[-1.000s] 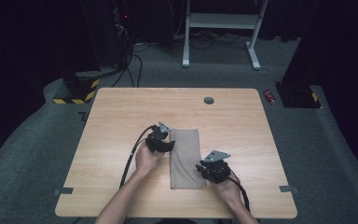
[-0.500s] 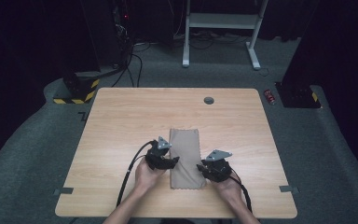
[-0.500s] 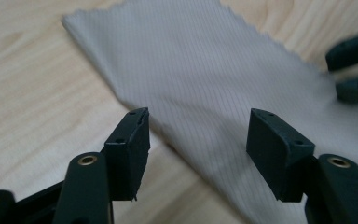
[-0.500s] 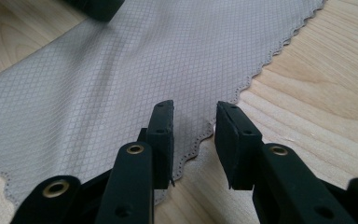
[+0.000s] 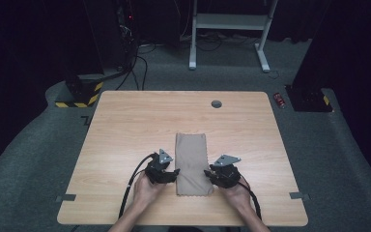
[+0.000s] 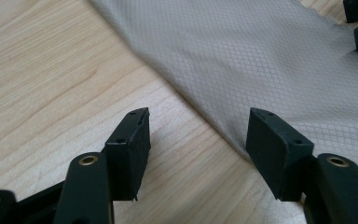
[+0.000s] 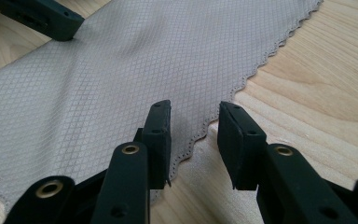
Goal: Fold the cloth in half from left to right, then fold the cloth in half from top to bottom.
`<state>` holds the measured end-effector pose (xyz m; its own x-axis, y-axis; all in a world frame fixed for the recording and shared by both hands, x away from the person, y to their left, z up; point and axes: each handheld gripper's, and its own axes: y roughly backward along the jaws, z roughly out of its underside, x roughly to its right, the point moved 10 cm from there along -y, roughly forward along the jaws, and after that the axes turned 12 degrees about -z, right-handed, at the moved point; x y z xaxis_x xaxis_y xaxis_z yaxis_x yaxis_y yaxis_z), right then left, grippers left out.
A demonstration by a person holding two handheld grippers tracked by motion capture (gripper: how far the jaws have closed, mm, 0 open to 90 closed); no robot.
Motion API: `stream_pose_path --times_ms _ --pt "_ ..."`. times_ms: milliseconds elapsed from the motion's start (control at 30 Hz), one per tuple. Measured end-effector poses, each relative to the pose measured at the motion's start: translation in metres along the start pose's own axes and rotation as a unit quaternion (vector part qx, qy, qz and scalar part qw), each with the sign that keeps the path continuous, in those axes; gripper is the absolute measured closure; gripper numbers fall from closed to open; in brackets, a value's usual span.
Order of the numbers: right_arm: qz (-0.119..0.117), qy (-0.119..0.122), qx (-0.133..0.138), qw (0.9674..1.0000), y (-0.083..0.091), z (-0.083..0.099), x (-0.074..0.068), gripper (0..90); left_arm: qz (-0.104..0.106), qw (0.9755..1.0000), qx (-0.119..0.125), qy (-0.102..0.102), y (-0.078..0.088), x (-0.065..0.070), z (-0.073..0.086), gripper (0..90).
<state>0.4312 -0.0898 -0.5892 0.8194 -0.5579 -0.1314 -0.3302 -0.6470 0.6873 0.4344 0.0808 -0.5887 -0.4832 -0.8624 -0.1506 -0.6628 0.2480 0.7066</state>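
Observation:
A beige cloth (image 5: 192, 163) lies flat as a long rectangle on the wooden table (image 5: 125, 125). My left gripper (image 5: 175, 173) rests at its near left edge and my right gripper (image 5: 206, 173) at its near right edge. In the left gripper view, the left gripper (image 6: 198, 126) is open and has just been opening; one jaw is over bare wood, the other at the border of the cloth (image 6: 261, 56). In the right gripper view, the right gripper (image 7: 193, 121) is open and has just been opening. The scalloped edge of the cloth (image 7: 121, 60) lies between its jaws.
A round cable hole (image 5: 216, 104) sits near the table's far edge. Black cables (image 5: 130, 181) trail from the left gripper toward the near edge. A small red object (image 5: 280, 100) lies on the floor at the far right. A white desk frame (image 5: 232, 29) stands beyond.
My left gripper has slid along the cloth's left side toward the near end. The cloth, slanted before, now lies straight and flat. The right hand has stayed in place.

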Motion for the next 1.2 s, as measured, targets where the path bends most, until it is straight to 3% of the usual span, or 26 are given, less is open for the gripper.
stream_pose_path --times_ms 67,167,300,433,600,1200 --pt "0.0 0.0 0.0 1.0 0.0 0.0 0.0 64.2 0.002 1.0 -0.002 0.006 0.002 -0.001 0.002 39.6" --pt "-0.001 -0.002 0.001 1.0 0.0 0.0 0.0 63.9 0.023 0.9996 0.005 0.016 0.009 0.007 0.004 37.4" --pt "0.002 -0.001 0.0 1.0 0.0 0.0 0.0 63.9 0.031 0.9994 0.017 0.006 0.016 0.019 0.005 34.7" --pt "0.001 -0.001 0.0 1.0 0.0 0.0 0.001 63.1 0.015 0.9997 0.013 -0.012 0.012 0.023 0.009 33.5" --pt "0.001 -0.002 0.0 1.0 0.0 0.0 0.001 61.8 0.009 0.9995 0.019 -0.022 0.016 0.022 0.013 35.5" --pt "-0.005 -0.017 -0.009 0.9998 0.001 -0.001 0.006 58.7 0.016 0.9995 0.025 -0.008 0.024 0.009 0.026 35.7"
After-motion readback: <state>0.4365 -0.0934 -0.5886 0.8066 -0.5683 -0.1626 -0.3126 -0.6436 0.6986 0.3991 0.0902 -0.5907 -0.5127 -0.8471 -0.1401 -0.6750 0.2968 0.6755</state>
